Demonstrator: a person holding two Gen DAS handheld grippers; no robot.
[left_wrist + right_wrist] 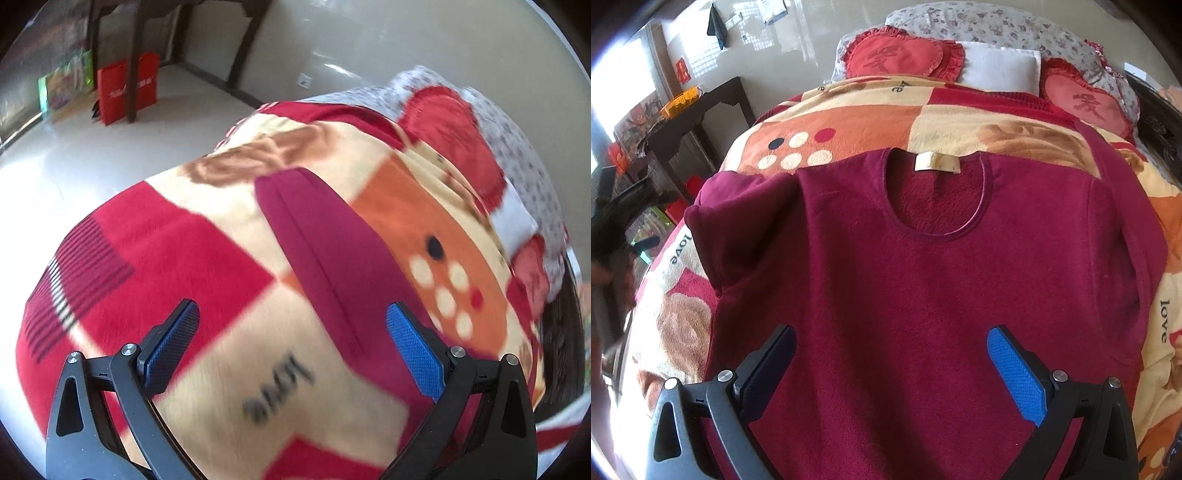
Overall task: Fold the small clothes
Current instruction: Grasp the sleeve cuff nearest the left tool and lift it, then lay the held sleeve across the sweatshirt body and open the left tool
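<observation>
In the left wrist view the left gripper [291, 325] hangs with jaws apart and empty over the blanket [177, 243], beside the shirt's sleeve [317, 236], probably lined up to take it. In the right wrist view the right gripper [891, 350], also spread and empty, hovers over the shirt [923, 280], which lies flat, collar far, on the blanket, ready for folding.

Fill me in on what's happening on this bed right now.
A person with a handheld gripper in each hand is setting up to fold a maroon shirt spread flat, neckline up, on a patchwork blanket. The right gripper hangs open over the shirt's lower body, holding nothing. The left gripper is open too, over a sleeve stretched across the blanket. No fold is visible yet.
</observation>
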